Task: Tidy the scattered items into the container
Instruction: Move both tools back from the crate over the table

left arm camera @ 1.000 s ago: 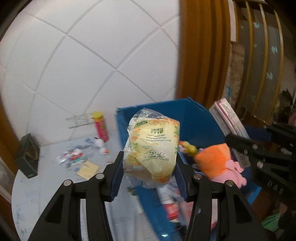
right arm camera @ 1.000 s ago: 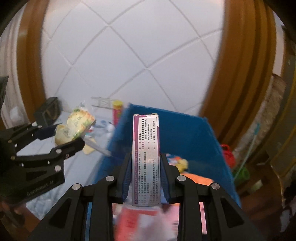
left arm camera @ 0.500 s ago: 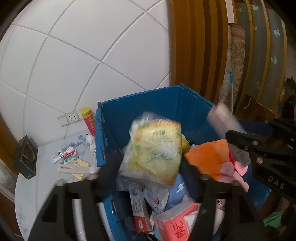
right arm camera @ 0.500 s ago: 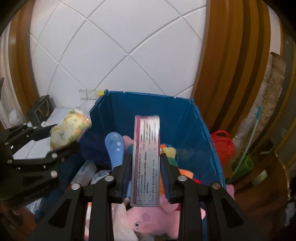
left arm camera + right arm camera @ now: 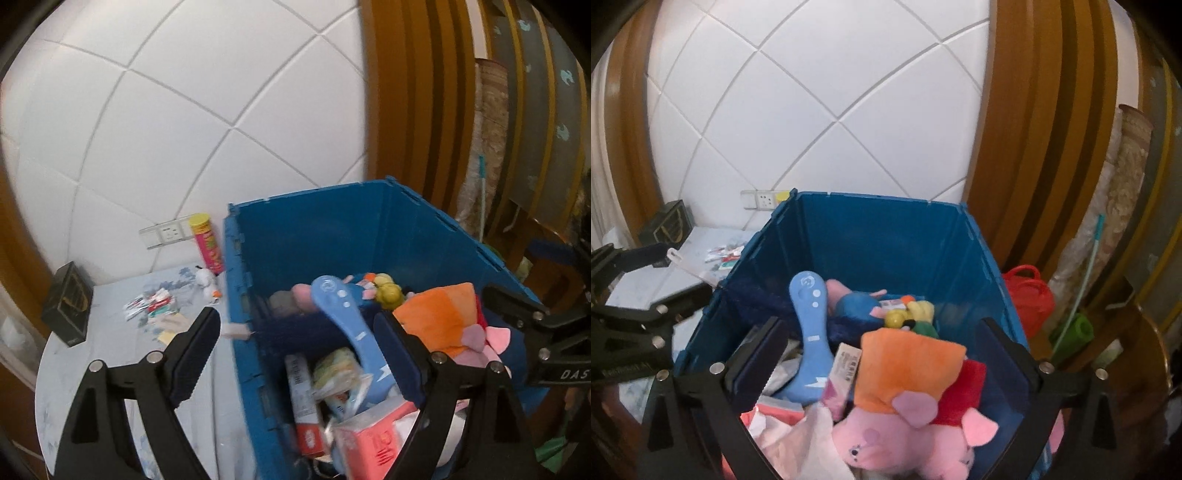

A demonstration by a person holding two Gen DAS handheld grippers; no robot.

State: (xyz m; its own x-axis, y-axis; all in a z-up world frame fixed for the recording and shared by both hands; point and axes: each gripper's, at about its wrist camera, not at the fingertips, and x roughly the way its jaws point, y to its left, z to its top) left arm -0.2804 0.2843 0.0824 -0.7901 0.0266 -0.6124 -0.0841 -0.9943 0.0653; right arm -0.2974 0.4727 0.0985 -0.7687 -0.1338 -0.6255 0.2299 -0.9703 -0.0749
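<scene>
A blue crate (image 5: 325,236) (image 5: 886,240) holds toys and packets. My left gripper (image 5: 299,354) is open and empty over the crate's left wall. The yellow snack bag (image 5: 338,373) lies inside, below it. My right gripper (image 5: 882,354) is open and empty over the crate. The pink-and-white box (image 5: 844,369) lies among the items next to a pink pig plush (image 5: 905,424) with an orange top. A blue shoehorn-like tool (image 5: 809,332) (image 5: 343,317) leans inside.
On the grey table (image 5: 110,354) left of the crate lie small packets (image 5: 151,299), a white toy figure (image 5: 207,284), a yellow-capped pink tube (image 5: 207,243) and a black box (image 5: 68,302). A red basket (image 5: 1030,299) and a mop handle (image 5: 1082,291) stand to the right.
Both grippers opened over the crate. The snack bag dropped from the left gripper and the pink-and-white box from the right; both now lie inside.
</scene>
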